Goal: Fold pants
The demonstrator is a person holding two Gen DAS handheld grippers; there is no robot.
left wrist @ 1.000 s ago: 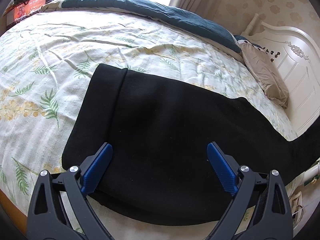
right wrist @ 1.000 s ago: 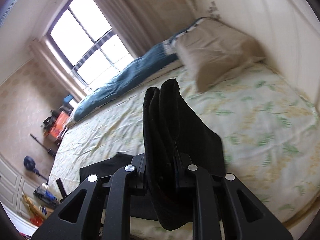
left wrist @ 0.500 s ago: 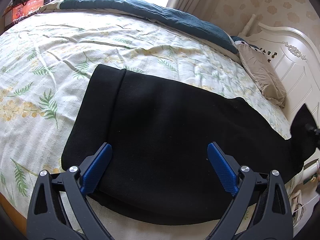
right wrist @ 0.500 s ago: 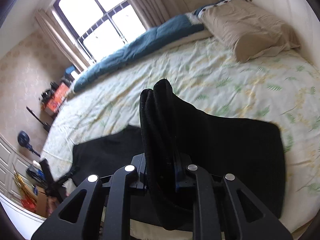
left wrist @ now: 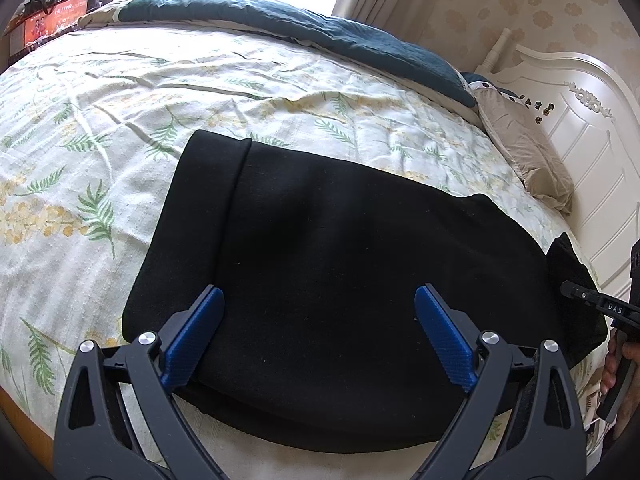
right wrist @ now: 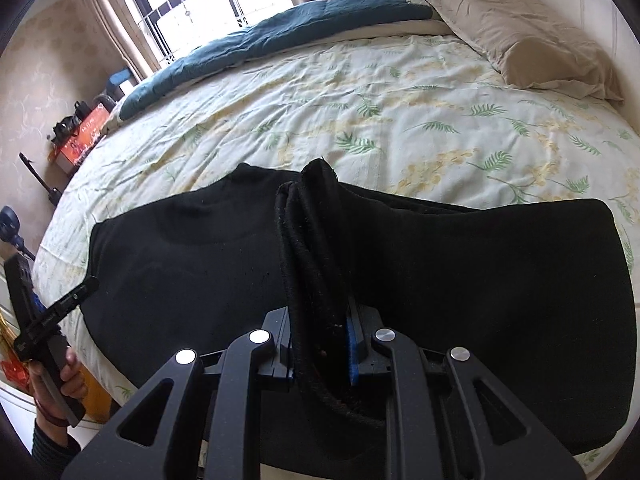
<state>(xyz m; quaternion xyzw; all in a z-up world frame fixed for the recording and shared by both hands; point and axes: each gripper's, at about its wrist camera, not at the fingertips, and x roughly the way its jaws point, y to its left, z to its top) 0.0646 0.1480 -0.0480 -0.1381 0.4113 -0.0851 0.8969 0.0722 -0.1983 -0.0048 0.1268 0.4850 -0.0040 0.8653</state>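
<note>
Pants [left wrist: 340, 264] lay flat, black, across the near edge of the bed [left wrist: 120, 120]. Left claw [left wrist: 320, 334] hung above them, fingers wide apart, gripping nothing. Right claw [right wrist: 322, 344] was clamped on a bunched fold of the pants.

Beyond the black pants [left wrist: 340, 264] the bed [left wrist: 120, 92] lies open up to the blue quilt [left wrist: 320, 28], with a tan pillow [right wrist: 520, 36] blocking the headboard [left wrist: 592, 128] corner.
</note>
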